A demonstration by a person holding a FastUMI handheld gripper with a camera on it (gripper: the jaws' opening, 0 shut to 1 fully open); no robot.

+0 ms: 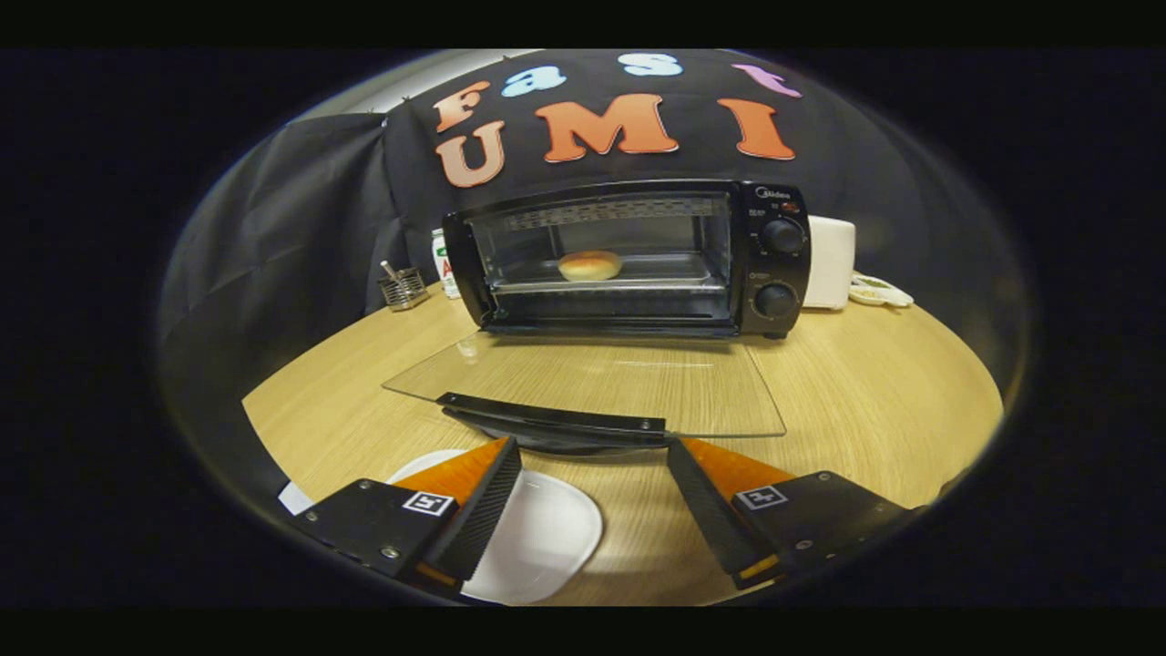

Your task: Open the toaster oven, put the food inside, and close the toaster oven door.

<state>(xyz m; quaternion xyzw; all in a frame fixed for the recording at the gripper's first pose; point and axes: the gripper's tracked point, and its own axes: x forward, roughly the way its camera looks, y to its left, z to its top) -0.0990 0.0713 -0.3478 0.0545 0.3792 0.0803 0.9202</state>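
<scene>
A black toaster oven (629, 260) stands on the wooden table (874, 392) beyond my fingers. Its glass door (592, 378) hangs fully open, lying flat toward me, with the black handle (551, 419) at its near edge. A round bread bun (590, 265) rests on the tray inside the oven. My gripper (592, 448) is open, fingertips just short of the door handle, with nothing between them. An empty white plate (537, 538) lies on the table under the left finger.
Two control knobs (779, 269) sit on the oven's right panel. A white appliance (829, 261) stands right of the oven. A small wire basket (403, 288) and a carton (444, 264) stand to its left. A white paper scrap (293, 497) lies near the plate.
</scene>
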